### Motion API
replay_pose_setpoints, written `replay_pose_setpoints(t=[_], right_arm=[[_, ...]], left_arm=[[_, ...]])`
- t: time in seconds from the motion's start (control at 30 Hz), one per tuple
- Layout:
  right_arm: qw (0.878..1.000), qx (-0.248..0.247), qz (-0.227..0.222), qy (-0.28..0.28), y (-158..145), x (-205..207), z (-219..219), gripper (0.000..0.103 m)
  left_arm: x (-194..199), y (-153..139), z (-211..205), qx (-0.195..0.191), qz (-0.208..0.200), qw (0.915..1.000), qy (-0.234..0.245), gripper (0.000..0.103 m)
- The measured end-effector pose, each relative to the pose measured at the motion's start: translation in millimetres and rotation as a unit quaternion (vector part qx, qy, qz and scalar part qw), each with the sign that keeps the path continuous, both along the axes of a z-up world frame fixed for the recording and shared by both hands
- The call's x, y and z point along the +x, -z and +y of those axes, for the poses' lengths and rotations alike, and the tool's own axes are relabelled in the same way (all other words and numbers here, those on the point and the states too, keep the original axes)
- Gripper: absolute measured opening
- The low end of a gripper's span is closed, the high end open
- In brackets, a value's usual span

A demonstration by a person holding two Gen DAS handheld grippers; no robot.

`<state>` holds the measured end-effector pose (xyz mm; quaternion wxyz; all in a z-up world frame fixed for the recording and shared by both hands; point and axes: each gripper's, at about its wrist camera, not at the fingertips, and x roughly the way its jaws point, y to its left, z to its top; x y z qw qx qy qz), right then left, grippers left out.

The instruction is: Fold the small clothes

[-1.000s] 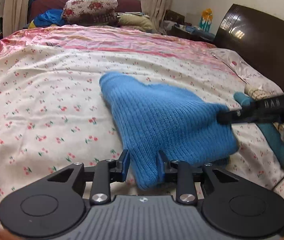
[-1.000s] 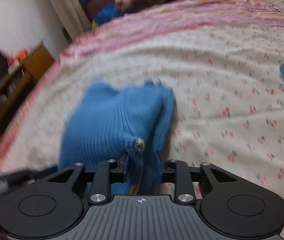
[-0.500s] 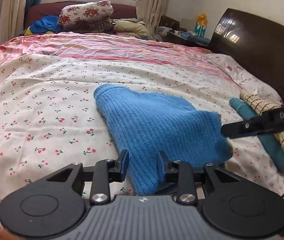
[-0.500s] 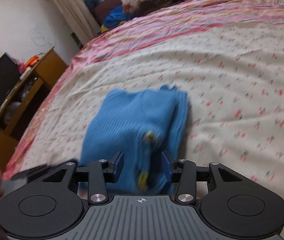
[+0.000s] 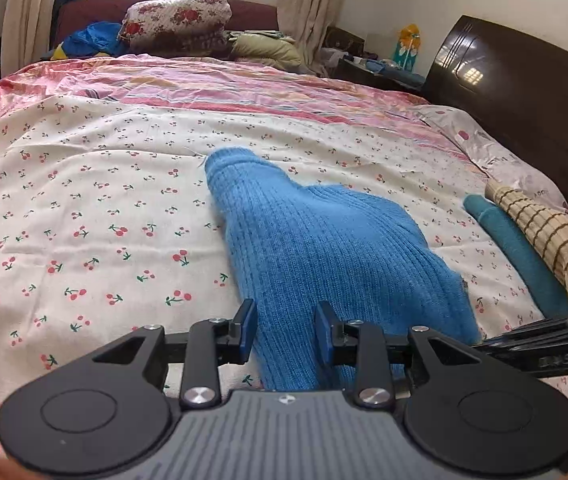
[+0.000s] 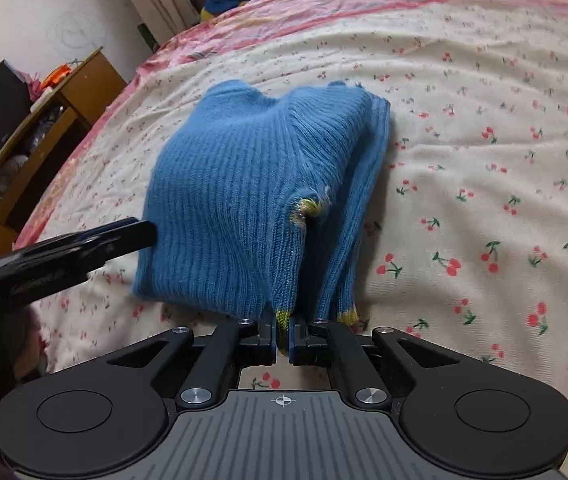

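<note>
Cherry-print bedding stretches toward a curtained window and a dark headboard in the left wrist view, where the blue knitted garment lies partly folded across the middle of the bed. The left gripper has a thick near edge of the knit between its 2 fingers, which stand moderately apart and appear to press the wool on both sides, likely to anchor that side while the other hand works. It points down at the bed on a slant. A rolled teal cloth and a striped beige one sit well apart on the right, probably items already done or waiting. From the right wrist view, the same bed runs toward a wooden shelf unit by the wall, and the garment rests in stacked layers with a yellow-trimmed hem nearest the camera. The right gripper is pinched nearly shut on that hem, seemingly to keep the layers aligned for the next fold, and tips steeply downward. The left gripper's black finger reaches the knit's left edge.
</note>
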<state>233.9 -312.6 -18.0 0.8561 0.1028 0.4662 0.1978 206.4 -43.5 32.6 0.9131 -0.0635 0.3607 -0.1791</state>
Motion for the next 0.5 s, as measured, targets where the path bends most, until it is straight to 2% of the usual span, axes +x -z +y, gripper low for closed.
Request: replay_pose_setpoints(t=[0.1, 0.17, 0.2, 0.27, 0.33, 0.43, 0.47, 0.5], right_arm=[[1.000, 0.007, -0.013, 0.004, -22, -6, -11, 0.017], [0.999, 0.017, -0.036, 0.019, -41, -10, -22, 0.032], [0.998, 0.020, -0.053, 0.032, -51, -10, -27, 0.036], [0.995, 0.028, -0.080, 0.055, -64, 0, -33, 0.051], [0.993, 0.031, -0.092, 0.074, -63, 26, -30, 0.058], [0.993, 0.034, -0.062, 0.093, -39, 72, -18, 0.057], [0.994, 0.033, -0.048, 0.092, -27, 85, -13, 0.050], [0.995, 0.027, -0.034, 0.095, -18, 94, -9, 0.035]], left_arm=[[0, -4, 5, -0.004, -0.009, 1.0000, 0.000, 0.037], [2, -6, 11, -0.007, -0.012, 0.9999, -0.004, 0.039], [4, -6, 14, -0.010, -0.010, 0.9999, -0.007, 0.042], [10, -5, 19, -0.020, -0.005, 0.9996, -0.021, 0.042], [17, -5, 22, -0.037, 0.004, 0.9989, -0.029, 0.043], [29, -1, 20, -0.046, 0.012, 0.9983, -0.033, 0.047], [33, 1, 20, -0.050, 0.017, 0.9981, -0.032, 0.048], [36, 2, 19, -0.055, 0.021, 0.9979, -0.029, 0.050]])
